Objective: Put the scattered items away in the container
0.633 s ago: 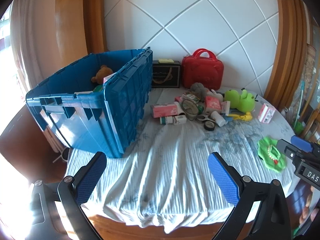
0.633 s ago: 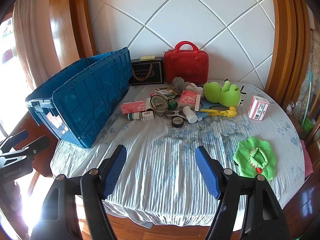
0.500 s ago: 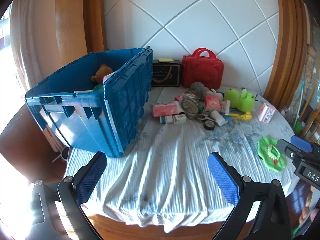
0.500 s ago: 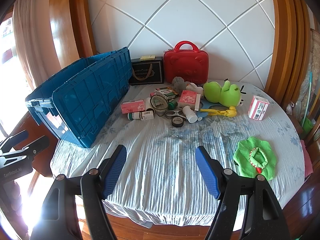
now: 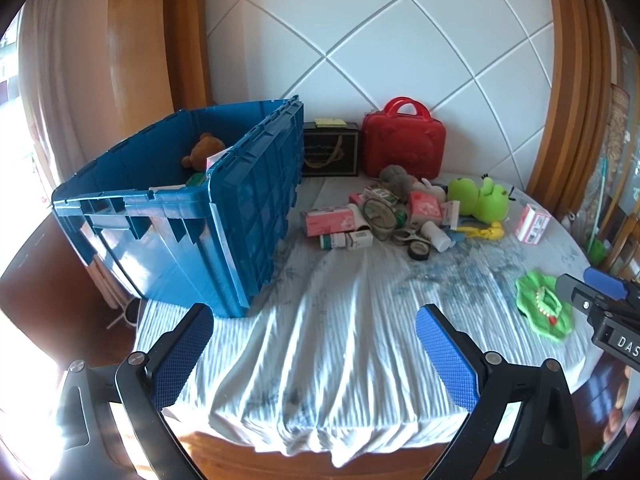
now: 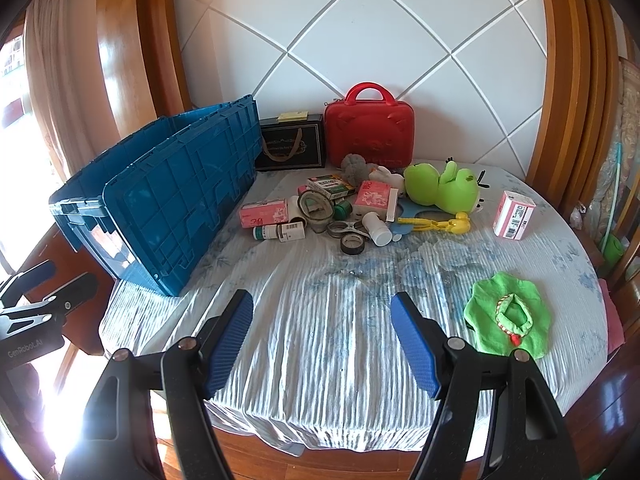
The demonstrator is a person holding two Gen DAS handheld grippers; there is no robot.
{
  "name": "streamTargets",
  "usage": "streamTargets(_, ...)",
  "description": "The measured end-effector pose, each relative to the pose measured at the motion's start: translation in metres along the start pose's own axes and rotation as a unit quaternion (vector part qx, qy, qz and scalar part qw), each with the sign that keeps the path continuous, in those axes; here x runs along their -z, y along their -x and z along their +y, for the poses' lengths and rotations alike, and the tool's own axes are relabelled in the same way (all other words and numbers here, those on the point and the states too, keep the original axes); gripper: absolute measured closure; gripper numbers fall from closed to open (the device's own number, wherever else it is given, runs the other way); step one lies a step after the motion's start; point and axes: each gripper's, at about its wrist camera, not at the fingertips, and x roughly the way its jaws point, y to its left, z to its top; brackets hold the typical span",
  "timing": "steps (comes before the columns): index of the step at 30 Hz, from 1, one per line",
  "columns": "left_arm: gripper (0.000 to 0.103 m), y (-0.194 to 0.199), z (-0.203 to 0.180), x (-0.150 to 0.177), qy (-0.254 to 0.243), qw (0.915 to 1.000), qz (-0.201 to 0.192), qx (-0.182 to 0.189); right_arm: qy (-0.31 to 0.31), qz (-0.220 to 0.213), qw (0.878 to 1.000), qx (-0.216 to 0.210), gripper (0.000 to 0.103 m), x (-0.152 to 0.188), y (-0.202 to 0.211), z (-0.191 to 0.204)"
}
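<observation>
Waiting at the near edge of a cloth-covered worktop, two sets of tongs hover with nothing between their blue pads. Largest in view, the blue crate fills the left edge, open at the top, a brown teddy bear and other items already lying inside. Against the far edge stand a red carry case and a dark gift box. A green frog plush heads the scattered heap at the far middle, alongside pink cartons, a white bottle, yellow toy tongs and a roll of black tape. A pink-and-white box sits apart toward the right edge, and a green frilled cloth lies near the right corner. The left tongs are spread as wide as they go, next to the crate; the right tongs stand partly open, empty too. The cloth lies just right of and ahead of the right tongs, well apart from the left pair, so the right hand looks better placed for it; the heap lies straight ahead of both.
</observation>
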Motion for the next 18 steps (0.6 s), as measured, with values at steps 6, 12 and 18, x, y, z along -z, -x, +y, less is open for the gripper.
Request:
streamTargets(6,0.0,0.0011,0.0009,0.0016,0.002,1.0,0.002,-0.004,0.002,0.003,1.0,-0.001,0.032,-0.0002,-0.0011,-0.0006)
streamTargets(12,0.0,0.0019,0.0015,0.0018,0.004,1.0,0.003,-0.008,0.002,0.006,1.0,-0.002,0.032,0.0013,-0.0024,-0.0002)
streamTargets(18,0.0,0.0018,0.0013,0.0044,0.006,0.9999,0.005,-0.013,0.003,0.007,1.0,-0.005,0.032,0.0019,-0.0042,-0.0001)
